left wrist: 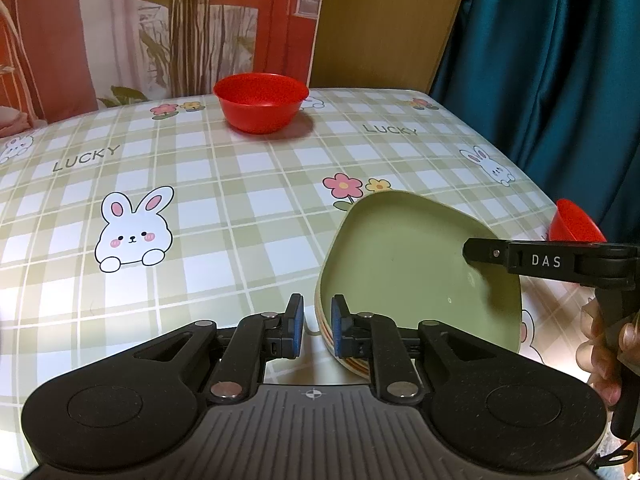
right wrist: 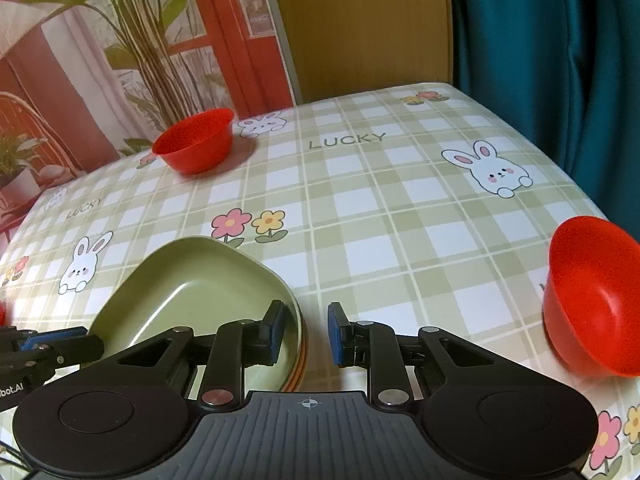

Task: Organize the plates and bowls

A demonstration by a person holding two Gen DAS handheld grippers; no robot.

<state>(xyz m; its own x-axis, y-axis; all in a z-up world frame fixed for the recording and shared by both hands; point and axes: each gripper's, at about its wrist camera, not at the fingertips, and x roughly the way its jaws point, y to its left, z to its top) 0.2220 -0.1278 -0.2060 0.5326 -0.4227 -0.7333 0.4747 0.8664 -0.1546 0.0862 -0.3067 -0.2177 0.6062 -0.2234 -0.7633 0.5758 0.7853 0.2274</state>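
A stack of plates with a green plate (left wrist: 416, 264) on top lies near the table's front; orange rims show beneath it. My left gripper (left wrist: 317, 328) is open, its jaws straddling the stack's left rim. My right gripper (right wrist: 306, 334) is open, its jaws straddling the stack's right rim (right wrist: 298, 320). The right gripper's finger also shows in the left wrist view (left wrist: 496, 254) over the plate. One red bowl (left wrist: 261, 102) stands at the far side of the table, also in the right wrist view (right wrist: 196, 146). A second red bowl (right wrist: 592, 300) stands at the right edge.
The table wears a green checked cloth (left wrist: 240, 200) with bunnies and flowers. A teal curtain (left wrist: 560, 80) hangs right of the table, a wooden panel (left wrist: 380, 20) and a printed backdrop behind it. A hand (left wrist: 604, 352) holds the right gripper's handle.
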